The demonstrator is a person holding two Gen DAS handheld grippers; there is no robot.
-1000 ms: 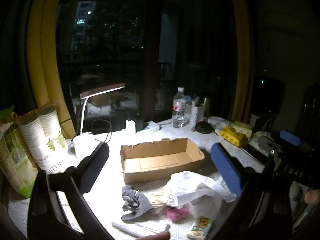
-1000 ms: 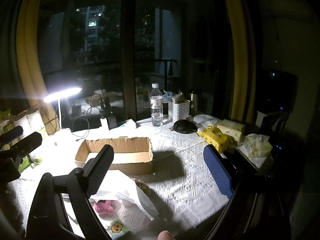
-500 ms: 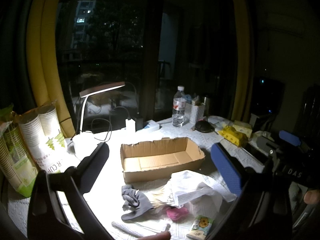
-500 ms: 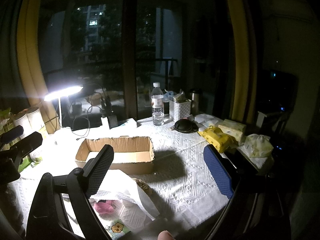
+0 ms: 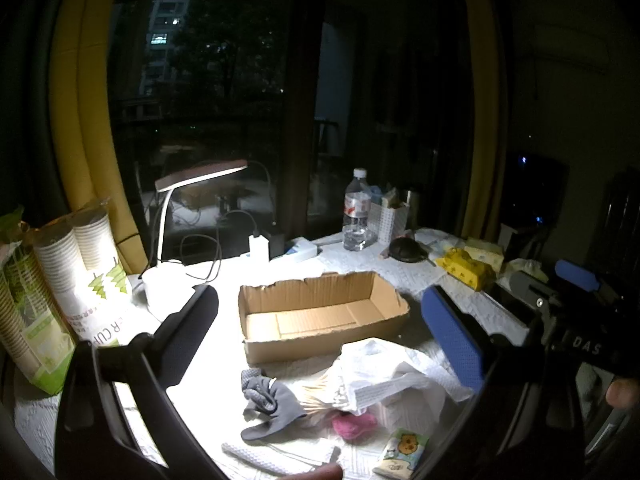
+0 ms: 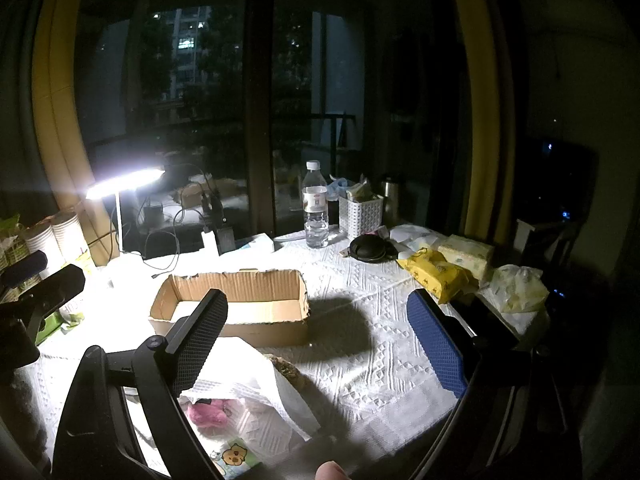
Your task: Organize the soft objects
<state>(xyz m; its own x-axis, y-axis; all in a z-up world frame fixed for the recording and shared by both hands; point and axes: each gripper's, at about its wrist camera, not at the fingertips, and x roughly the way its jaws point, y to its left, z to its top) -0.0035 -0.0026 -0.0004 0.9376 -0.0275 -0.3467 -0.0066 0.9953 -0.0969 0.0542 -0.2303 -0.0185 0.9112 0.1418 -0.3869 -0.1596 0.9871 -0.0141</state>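
1. At the far left of the left wrist view, the sleeves of paper cups (image 5: 60,280) stand where they did a second ago; the whole scene has barely shifted.
2. The left gripper (image 5: 320,336) hangs above the table (image 5: 404,272) with its jaws wide apart and nothing between them, unchanged from the earlier frames.
3. Centre frame, the cardboard box (image 5: 320,320) lies open with nothing in it, lit by the desk lamp (image 5: 200,172) at upper left.
4. Below the box, toward the lower centre, the grey sock (image 5: 268,404) lies crumpled on the cloth, touching the white plastic bag (image 5: 392,376); the pink soft thing (image 5: 354,426) sits at the bag's lower edge. None has moved.
5. In the right wrist view, the right gripper (image 6: 320,340) is likewise spread wide and empty, as before, over the bag (image 6: 256,384) at lower left.
6. At right, the yellow packet (image 6: 436,272) rests undisturbed.
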